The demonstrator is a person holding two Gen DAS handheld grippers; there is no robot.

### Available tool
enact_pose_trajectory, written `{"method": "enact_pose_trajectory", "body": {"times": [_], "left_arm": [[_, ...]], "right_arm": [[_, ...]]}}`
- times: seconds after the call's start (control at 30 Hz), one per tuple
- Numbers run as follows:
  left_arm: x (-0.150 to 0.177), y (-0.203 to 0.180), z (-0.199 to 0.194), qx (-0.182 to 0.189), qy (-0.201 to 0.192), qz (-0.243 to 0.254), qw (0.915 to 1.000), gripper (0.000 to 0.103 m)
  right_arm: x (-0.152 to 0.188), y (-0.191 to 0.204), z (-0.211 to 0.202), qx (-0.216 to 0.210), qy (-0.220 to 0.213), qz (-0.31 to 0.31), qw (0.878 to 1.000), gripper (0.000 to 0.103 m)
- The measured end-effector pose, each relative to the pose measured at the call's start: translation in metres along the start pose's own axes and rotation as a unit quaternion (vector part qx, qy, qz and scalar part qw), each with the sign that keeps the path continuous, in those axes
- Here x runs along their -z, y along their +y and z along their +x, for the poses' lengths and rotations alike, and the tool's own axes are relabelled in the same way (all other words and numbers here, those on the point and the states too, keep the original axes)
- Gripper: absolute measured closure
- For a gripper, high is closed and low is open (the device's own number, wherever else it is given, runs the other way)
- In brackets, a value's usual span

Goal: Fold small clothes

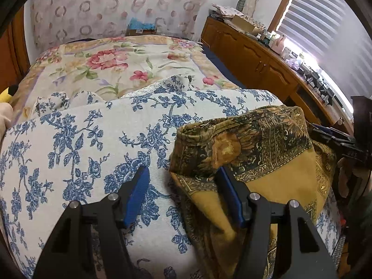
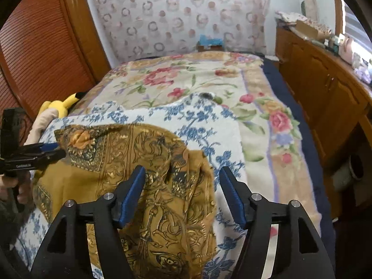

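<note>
**Gold patterned cloth sitting on the blue-floral cover, both grippers spread over it**

So the thing being folded is a mustard-gold garment [image 2: 148,162] with a dark ornate border print, kind of bunched up and rumpled. It's lying on a white cloth with blue flowers [image 1: 81,139] that covers the near end of the bed, toward that cloth's right side as the left wrist camera sees it.

The right gripper [image 2: 182,194] hangs right above the garment with its blue pads clearly spread apart. The left pad sits over the fabric and the right one is out past its edge, over the blue-floral cloth; nothing is pinched.

The left gripper [image 1: 182,190] is spread wide too. Its right pad is right at the garment's folded border edge, its left pad over bare blue-floral cloth. Can't tell if that right pad actually touches the fabric, but it isn't clamping anything.

Further out: a floral blanket [image 2: 186,81] with pink roses covers the rest of the bed, a yellow plush toy [image 2: 60,104] sits at its left edge, and a wooden cabinet [image 1: 251,55] runs along the right wall under window blinds [image 1: 325,18].
</note>
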State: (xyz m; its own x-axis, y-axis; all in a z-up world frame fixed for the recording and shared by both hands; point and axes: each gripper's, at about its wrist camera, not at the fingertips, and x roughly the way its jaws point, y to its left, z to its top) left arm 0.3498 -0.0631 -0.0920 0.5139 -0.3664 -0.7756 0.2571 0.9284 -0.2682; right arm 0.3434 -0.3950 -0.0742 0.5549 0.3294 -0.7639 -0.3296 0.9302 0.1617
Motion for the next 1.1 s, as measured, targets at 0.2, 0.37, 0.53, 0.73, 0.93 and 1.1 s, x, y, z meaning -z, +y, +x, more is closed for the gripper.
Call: {"method": "enact_pose_trajectory", "body": {"times": [0.2, 0.37, 0.53, 0.73, 0.93, 1.1], "left_arm": [[0.002, -0.005, 0.003, 0.010, -0.003, 0.009, 0.9999, 0.052], [0.001, -0.011, 0.004, 0.041, 0.005, 0.005, 0.9991, 0.082], [0.000, -0.014, -0.015, 0.075, -0.009, -0.002, 0.9971, 0.097], [0.005, -0.016, -0.069, 0.099, -0.056, -0.002, 0.9935, 0.098], [0.022, 0.013, -0.135, 0.093, -0.111, -0.030, 0.9890, 0.098], [0.047, 0.057, -0.187, 0.051, -0.154, -0.060, 0.9850, 0.098]], "right_arm": [[0.008, -0.008, 0.021, -0.014, 0.029, 0.018, 0.999, 0.035], [0.013, 0.000, 0.019, -0.031, 0.032, 0.009, 0.999, 0.054], [0.015, 0.007, 0.007, -0.050, 0.027, -0.002, 0.998, 0.089], [0.000, 0.036, -0.035, -0.041, -0.036, -0.039, 0.998, 0.091], [-0.033, 0.089, -0.064, -0.059, -0.094, -0.094, 0.989, 0.092], [-0.070, 0.158, -0.059, -0.098, -0.119, -0.159, 0.975, 0.092]]}}
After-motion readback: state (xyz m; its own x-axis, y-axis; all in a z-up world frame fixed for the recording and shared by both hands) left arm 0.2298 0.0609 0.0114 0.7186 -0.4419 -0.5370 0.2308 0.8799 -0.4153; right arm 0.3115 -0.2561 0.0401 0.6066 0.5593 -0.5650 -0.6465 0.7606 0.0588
